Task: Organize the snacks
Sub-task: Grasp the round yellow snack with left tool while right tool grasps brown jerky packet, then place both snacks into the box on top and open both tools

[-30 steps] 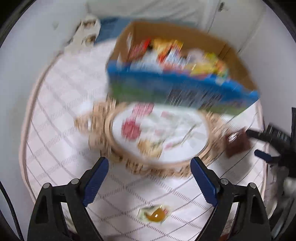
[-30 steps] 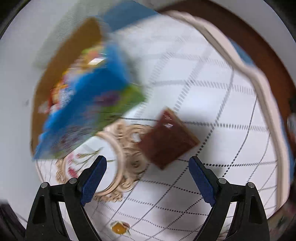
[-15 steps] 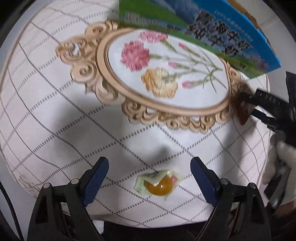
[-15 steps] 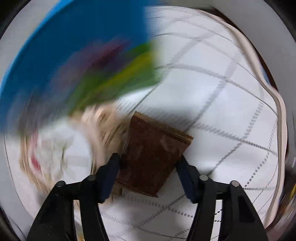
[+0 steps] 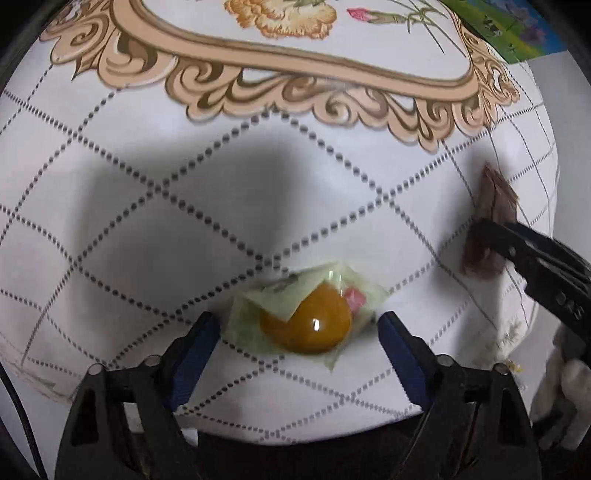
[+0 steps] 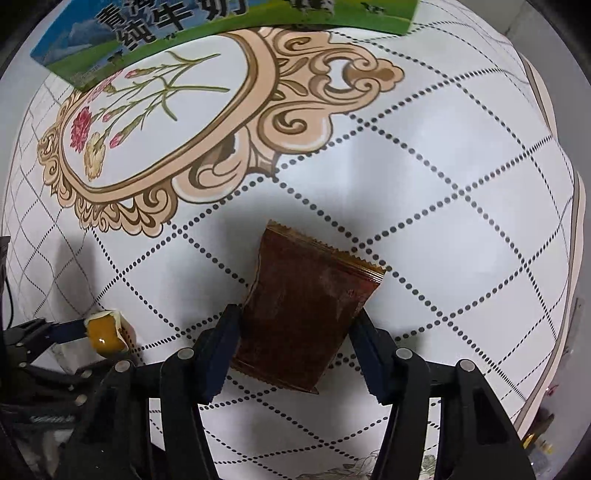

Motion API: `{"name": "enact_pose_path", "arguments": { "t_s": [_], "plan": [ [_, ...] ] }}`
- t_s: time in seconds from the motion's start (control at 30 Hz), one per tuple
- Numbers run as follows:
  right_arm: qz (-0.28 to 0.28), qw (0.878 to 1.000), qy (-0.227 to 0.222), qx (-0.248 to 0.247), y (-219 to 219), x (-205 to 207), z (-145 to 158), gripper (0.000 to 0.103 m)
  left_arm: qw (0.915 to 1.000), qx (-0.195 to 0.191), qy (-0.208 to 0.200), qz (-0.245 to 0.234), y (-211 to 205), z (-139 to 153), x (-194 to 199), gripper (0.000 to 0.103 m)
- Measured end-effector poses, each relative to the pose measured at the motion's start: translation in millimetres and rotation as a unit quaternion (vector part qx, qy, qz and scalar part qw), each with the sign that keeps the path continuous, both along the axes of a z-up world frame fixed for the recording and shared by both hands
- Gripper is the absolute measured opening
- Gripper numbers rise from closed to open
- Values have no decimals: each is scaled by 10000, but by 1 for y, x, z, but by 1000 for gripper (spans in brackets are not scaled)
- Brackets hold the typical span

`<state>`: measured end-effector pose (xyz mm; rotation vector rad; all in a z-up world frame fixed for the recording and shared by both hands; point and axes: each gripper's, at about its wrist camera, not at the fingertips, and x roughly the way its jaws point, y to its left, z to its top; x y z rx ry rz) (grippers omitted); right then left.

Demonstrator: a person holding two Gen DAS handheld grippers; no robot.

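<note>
Brown snack packet [image 6: 308, 317] sits gripped in the right gripper [image 6: 295, 343]; left gripper [image 5: 299, 332] brackets the jelly cup [image 5: 306, 323] beside it, jaws apart.

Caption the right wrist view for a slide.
Right gripper fingers flank a brown snack packet on the patterned tablecloth.

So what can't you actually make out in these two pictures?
- Box contents: both views cut the blue and green box off at the top edge.
- Brown packet: no readable label; in the left view the right gripper covers part of it.
- Jelly cup: whether the left gripper fingers touch it yet, since glare and clear wrapper blur its edges.
</note>
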<state>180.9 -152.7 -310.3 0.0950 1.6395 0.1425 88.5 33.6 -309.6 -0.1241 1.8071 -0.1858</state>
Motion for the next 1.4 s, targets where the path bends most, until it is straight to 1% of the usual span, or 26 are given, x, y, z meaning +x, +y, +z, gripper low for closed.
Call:
{"name": "enact_pose_path", "arguments": {
  "t_s": [0.03,0.17,0.33,0.4,0.5,0.53,0.63,0.7,0.73,0.77,0.93,0.97,1.03,1.07,1.1,1.17,1.27,1.33,1.4],
  "plan": [
    [-22,10000,3,5,-7,-1,-3,62,9999,63,-81,-65,-2,0,2,72],
    [-64,10000,-10,-35,-13,1,-4,62,9992,143,-326,-161,-9,4,11,70],
    [-129,9999,-34,-50,-7,15,-4,62,9972,203,-720,-45,-14,16,38,69],
    [-140,9999,-20,-93,-2,23,-10,62,9968,231,-750,-180,-20,12,46,72],
    [-288,9995,39,-132,2,32,-18,66,9970,365,-581,-353,-30,-6,51,75],
    [-314,9994,54,-144,4,35,-20,67,9969,391,-561,-395,-34,-8,53,77],
    [-378,9991,46,-189,6,38,-23,67,9960,476,-645,-399,-40,-6,52,77],
    [-417,9989,-19,-196,4,38,-23,65,9950,523,-752,-409,-37,1,49,69],
    [-413,9989,-43,-204,10,40,-26,62,9949,490,-784,-397,-35,7,47,67],
    [-412,9989,-78,-194,11,41,-27,61,9952,440,-801,-360,-33,11,45,66],
    [-512,9985,-181,-19,0,35,-18,58,9960,245,-834,-201,-32,28,40,60],
    [-538,9983,-197,36,1,34,-14,58,9963,189,-824,-168,-20,30,51,60],
    [-538,9982,-252,111,0,35,-8,58,9962,98,-855,-135,-17,41,54,59],
    [-547,9979,-297,191,0,36,-3,58,9959,62,-899,-121,-2,51,67,59],
    [-550,9977,-320,235,0,37,0,58,9958,-20,-909,-123,3,58,71,59],
    [-523,9970,-448,348,2,40,15,58,9953,-113,-964,-75,5,67,74,59],
    [-469,9956,-645,490,3,46,37,58,9942,-428,-982,29,5,88,78,59],
    [-462,9937,-772,666,3,52,57,58,9919,-691,-1062,86,5,110,83,59],
    [-456,9908,-969,829,1,61,81,58,9879,-914,-1248,114,4,138,90,59]
  ]
}}
